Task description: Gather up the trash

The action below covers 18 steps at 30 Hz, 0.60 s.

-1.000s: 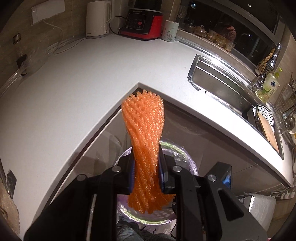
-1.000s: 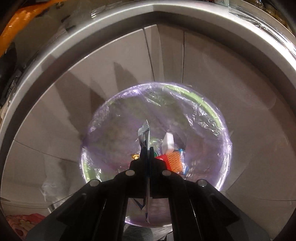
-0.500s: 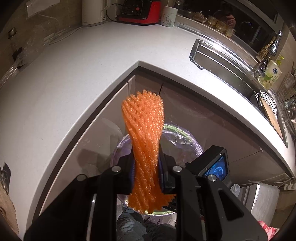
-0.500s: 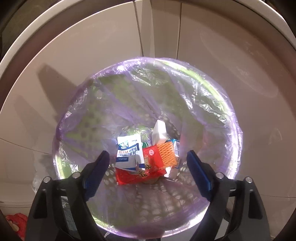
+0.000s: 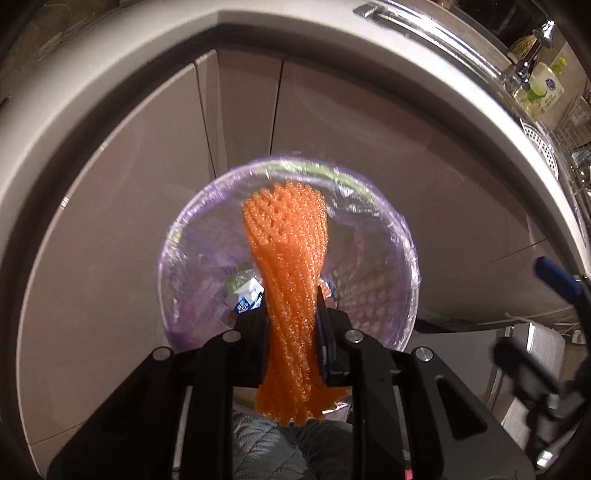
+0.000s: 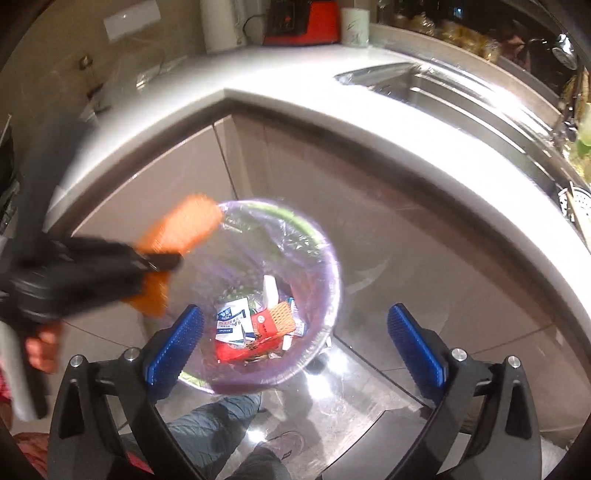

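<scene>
My left gripper point(image 5: 291, 314) is shut on an orange foam net point(image 5: 286, 236), which sticks out past the fingers over the open mouth of the purple-lined trash bin point(image 5: 402, 229). In the right wrist view the same gripper point(image 6: 159, 262) and net point(image 6: 184, 225) appear blurred at the bin's left rim. My right gripper point(image 6: 294, 317) hangs higher above the bin point(image 6: 332, 266); its jaws are opening wide with nothing between the blue pads point(image 6: 177, 339). Inside the bin lie a white packet point(image 6: 231, 319), a red wrapper point(image 6: 240, 349) and an orange piece point(image 6: 282, 317).
The bin stands on the floor in the corner under a white counter point(image 6: 295, 85) with beige cabinet doors point(image 6: 406, 221) behind it. A steel sink point(image 6: 443, 88) is on the right and a red appliance point(image 6: 301, 22) at the back. The person's legs point(image 6: 214, 424) are below the bin.
The left gripper has sunk with the net from above the counter to over the bin. The right gripper opened, a white packet dropped into the bin, and it drew up and back.
</scene>
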Each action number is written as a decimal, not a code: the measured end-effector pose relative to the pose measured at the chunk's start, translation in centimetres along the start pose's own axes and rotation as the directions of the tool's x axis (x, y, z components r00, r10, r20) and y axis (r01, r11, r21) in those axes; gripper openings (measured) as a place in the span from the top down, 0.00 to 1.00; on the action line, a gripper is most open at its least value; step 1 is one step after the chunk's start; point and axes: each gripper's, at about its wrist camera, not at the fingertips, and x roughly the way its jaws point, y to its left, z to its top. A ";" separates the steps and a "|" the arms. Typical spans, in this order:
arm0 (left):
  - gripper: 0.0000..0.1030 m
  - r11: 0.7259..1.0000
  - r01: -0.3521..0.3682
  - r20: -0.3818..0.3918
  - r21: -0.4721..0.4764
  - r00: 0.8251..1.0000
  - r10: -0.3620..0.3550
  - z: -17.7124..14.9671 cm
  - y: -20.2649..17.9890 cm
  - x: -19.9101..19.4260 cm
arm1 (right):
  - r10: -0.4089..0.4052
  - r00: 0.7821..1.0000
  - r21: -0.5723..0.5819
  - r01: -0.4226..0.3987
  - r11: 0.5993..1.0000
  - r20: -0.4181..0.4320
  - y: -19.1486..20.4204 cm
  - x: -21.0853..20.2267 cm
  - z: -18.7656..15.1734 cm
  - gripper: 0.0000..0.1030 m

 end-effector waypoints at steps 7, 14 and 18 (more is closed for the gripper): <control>0.49 0.999 -0.038 -0.220 -0.009 0.975 0.035 -2.8 -0.4 8.2 | 0.009 1.000 0.012 -0.009 1.000 0.004 -0.3 -2.4 -0.7 0.03; 0.14 0.995 -0.095 -0.182 0.028 0.978 0.098 -3.3 -1.2 6.9 | 0.032 0.999 0.020 -0.032 0.999 0.008 0.1 -2.7 -0.5 0.03; 0.14 0.993 -0.109 -0.128 0.045 0.985 0.114 -2.8 -1.9 3.1 | 0.045 0.997 0.024 -0.046 0.999 0.059 0.4 -4.2 0.7 0.03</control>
